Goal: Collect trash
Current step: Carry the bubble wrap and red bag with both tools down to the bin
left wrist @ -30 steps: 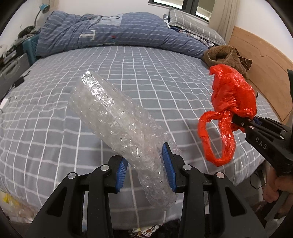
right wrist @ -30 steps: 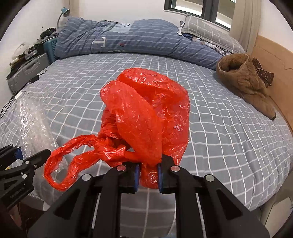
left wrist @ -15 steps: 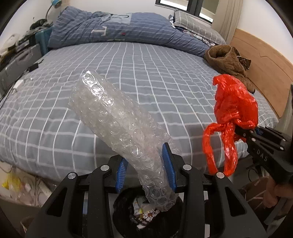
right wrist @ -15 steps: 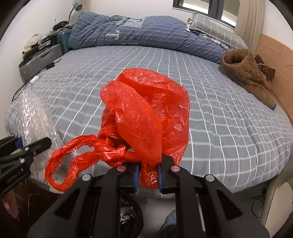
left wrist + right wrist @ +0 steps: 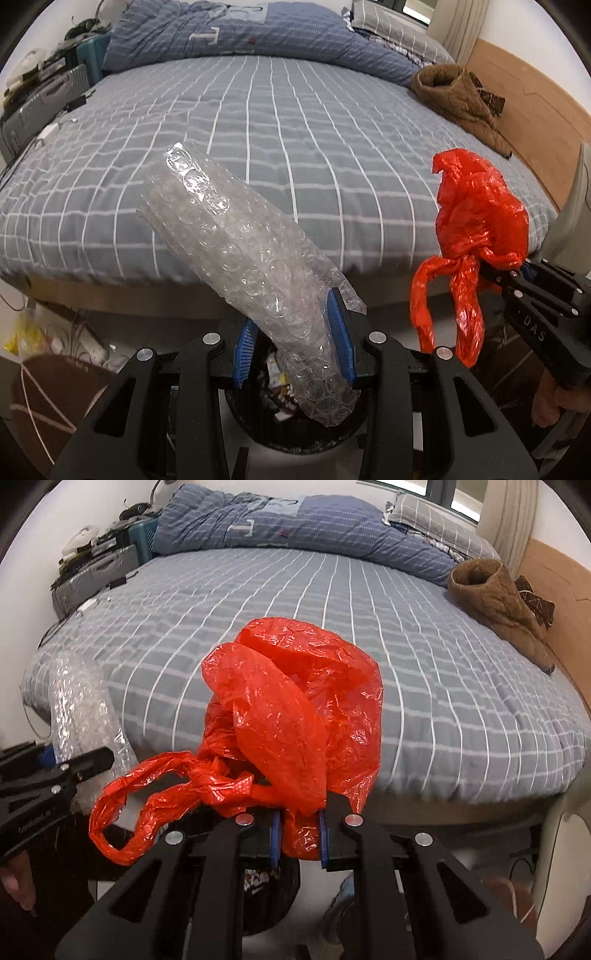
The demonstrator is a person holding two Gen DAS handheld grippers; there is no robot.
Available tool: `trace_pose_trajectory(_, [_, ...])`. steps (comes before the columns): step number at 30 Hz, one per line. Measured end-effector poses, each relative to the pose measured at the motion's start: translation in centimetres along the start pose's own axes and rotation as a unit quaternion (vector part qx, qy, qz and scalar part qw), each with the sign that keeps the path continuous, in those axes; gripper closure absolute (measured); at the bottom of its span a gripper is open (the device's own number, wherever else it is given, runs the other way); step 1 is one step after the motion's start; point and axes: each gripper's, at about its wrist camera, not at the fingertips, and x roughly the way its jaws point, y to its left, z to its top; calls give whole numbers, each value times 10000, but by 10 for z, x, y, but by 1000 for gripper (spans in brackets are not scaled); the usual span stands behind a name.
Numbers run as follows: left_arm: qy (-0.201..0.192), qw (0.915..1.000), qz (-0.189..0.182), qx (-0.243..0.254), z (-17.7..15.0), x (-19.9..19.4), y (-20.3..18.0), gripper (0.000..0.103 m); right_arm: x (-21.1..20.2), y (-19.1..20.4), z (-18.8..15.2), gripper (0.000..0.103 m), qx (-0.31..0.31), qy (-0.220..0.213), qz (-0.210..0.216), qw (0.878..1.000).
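My left gripper (image 5: pixel 293 343) is shut on a clear roll of bubble wrap (image 5: pixel 236 251), which slants up to the left; its lower end hangs over a round black trash bin (image 5: pixel 295 435) with wrappers inside, directly below. My right gripper (image 5: pixel 297 830) is shut on a crumpled red plastic bag (image 5: pixel 291 709) whose looped handles dangle left. The red bag (image 5: pixel 476 229) and right gripper (image 5: pixel 517 280) show at the right of the left wrist view. The bubble wrap (image 5: pixel 81 705) and left gripper (image 5: pixel 74 764) show at the left of the right wrist view. The bin (image 5: pixel 266 886) lies below the right gripper, mostly hidden.
A bed with a grey checked sheet (image 5: pixel 277 129) fills the view ahead, with a blue duvet (image 5: pixel 240 33) and a brown garment (image 5: pixel 458 96) on it. A suitcase (image 5: pixel 40 99) and clutter stand at the left. Cables and a yellow bag (image 5: pixel 22 332) lie on the floor.
Both grippers have drawn back from the bed and lowered with their loads. The bed edge and floor have come into view, and the trash bin now lies under the left gripper.
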Motion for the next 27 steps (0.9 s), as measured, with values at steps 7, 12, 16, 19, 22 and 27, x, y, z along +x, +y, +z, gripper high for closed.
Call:
trace_pose_trajectory(7, [173,9998,-98,-11,-27,-17,-6,67,-8,1,-30,89,52,206,-17,9998])
trace_pose_trajectory(12, [415,9991,82,-69,-42,-21,-5,67,-18,-6,-45,89,246,301,-12,9992])
trace_pose_trajectory(16, [552,9982,89,-235,-44,-13,1,67,-18,-5,-60,89,311,504,26,9982])
trace_pose_trajectory(19, [524,9984,33,-197,-48,-2,0,67,-9,-1,-70,89,230,557,26,9982])
trace_pose_trajectory(22, [695,9974,43,-172,-57,16,0,67,11,0,-78,89,159,802,0,9967])
trace_pose_trajectory(27, [1022,9946,108,-152,-61,46,0,67,26,-1,-78,89,126,999,49,9949])
